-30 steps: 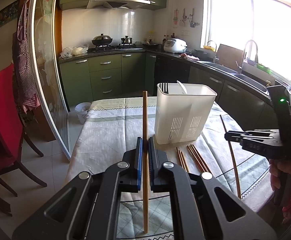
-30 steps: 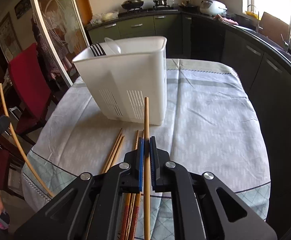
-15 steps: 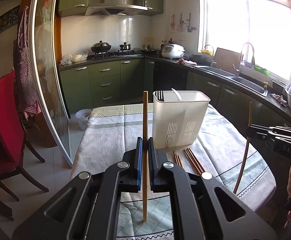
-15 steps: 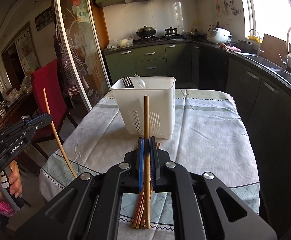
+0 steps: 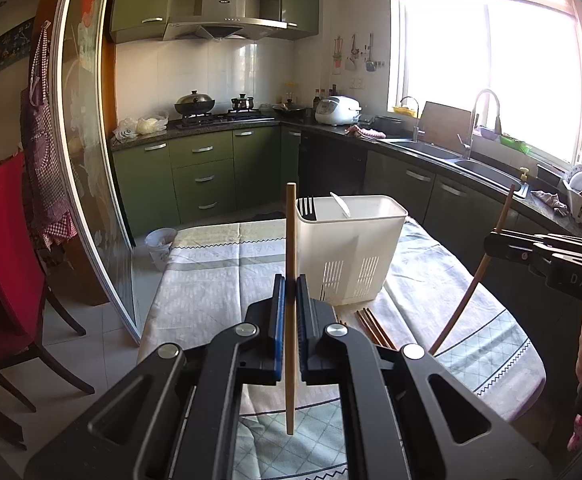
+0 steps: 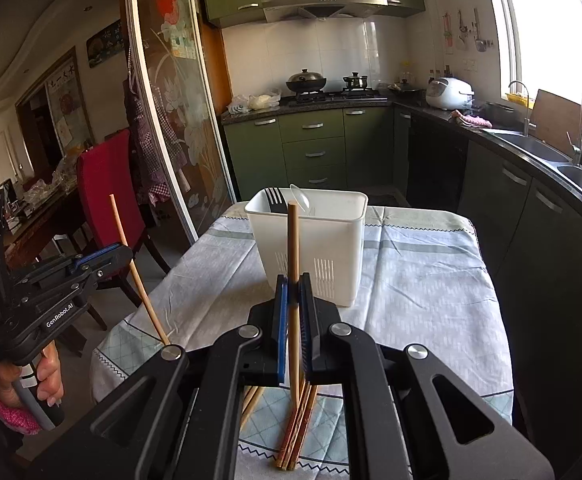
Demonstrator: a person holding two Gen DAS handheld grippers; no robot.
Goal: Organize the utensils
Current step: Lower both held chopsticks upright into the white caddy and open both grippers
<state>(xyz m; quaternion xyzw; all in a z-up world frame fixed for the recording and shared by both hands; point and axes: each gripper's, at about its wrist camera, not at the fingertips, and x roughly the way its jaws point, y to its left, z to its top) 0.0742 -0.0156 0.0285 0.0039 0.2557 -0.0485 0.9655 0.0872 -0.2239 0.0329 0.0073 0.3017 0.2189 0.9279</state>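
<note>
My left gripper [image 5: 289, 286] is shut on a wooden chopstick [image 5: 290, 240] held upright above the near end of the table. My right gripper [image 6: 293, 286] is shut on another chopstick [image 6: 293, 240], also upright. The white slotted utensil holder [image 5: 351, 252] stands mid-table, also in the right wrist view [image 6: 311, 248], with a black fork [image 6: 273, 200] and a white spoon [image 6: 301, 198] in it. Several loose chopsticks [image 6: 293, 428] lie on the cloth under my right gripper; they show in the left wrist view [image 5: 373, 326] too. Each gripper sees the other: right [image 5: 491, 242], left [image 6: 125, 254].
The table [image 6: 431, 280] has a pale checked cloth. A red chair [image 6: 107, 192] stands to its left by a glass sliding door [image 5: 87, 184]. Green cabinets, a stove and a sink counter [image 6: 551, 152] run behind and to the right.
Both grippers have lifted and drawn back from the holder with their chopsticks, and the views have tilted up. The holder now looks smaller and farther.
</note>
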